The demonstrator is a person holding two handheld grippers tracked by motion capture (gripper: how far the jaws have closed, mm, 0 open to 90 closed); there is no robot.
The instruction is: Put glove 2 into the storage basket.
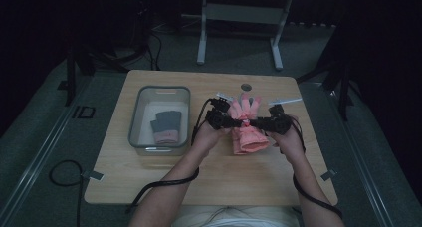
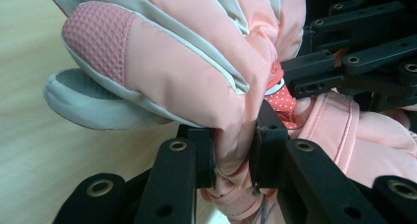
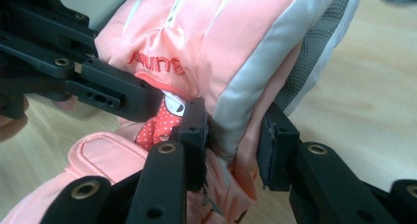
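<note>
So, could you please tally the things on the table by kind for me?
Pink glove, held by both grippers: 1
Grey-and-pink glove in the bin: 1
Clear plastic bin: 1
Grippers, left and right: 2
Total: 5

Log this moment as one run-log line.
left gripper: shut on pink glove | right gripper: shut on pink glove | grey glove: in bin

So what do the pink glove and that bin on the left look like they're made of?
Pink glove: looks like a padded, matte woven shell with stitched seams, pale grey trim and a dimpled, grippy-looking patch, probably synthetic. Bin: looks like translucent grey plastic, with smooth glossy walls and a moulded rim.
</note>
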